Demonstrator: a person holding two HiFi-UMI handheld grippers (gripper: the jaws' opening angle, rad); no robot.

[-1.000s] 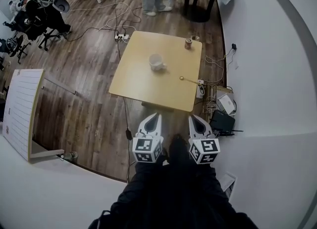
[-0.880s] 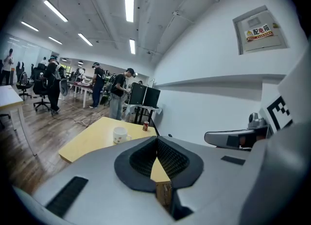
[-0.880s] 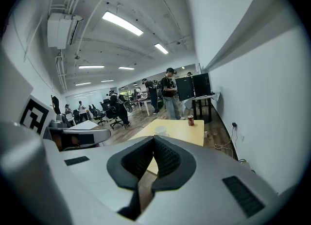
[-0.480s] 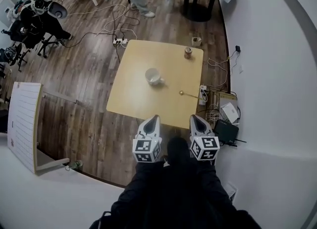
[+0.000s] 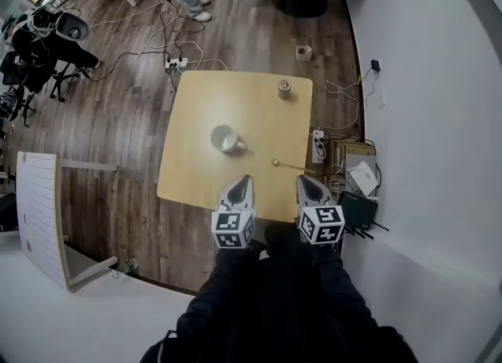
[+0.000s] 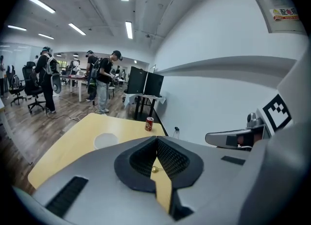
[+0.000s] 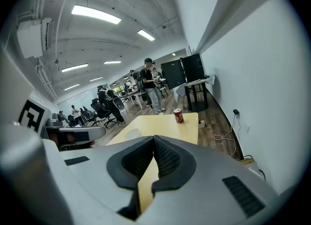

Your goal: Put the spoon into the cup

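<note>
Spoon (image 5: 292,166) lies on the yellow table (image 5: 196,173), just past my right gripper (image 5: 302,179), near the right edge. It is thin and gold with a round end. My left gripper (image 5: 245,179) and right one are both squeezed shut, holding nothing. Farther off sits the white cup (image 5: 225,139), then a red can (image 6: 149,124); I cannot read its words.

The right gripper (image 7: 153,139), fingers (image 7: 167,157) pressed together, faces a table (image 7: 163,123) holding a red can (image 7: 179,116) and cup (image 7: 132,133).
</note>
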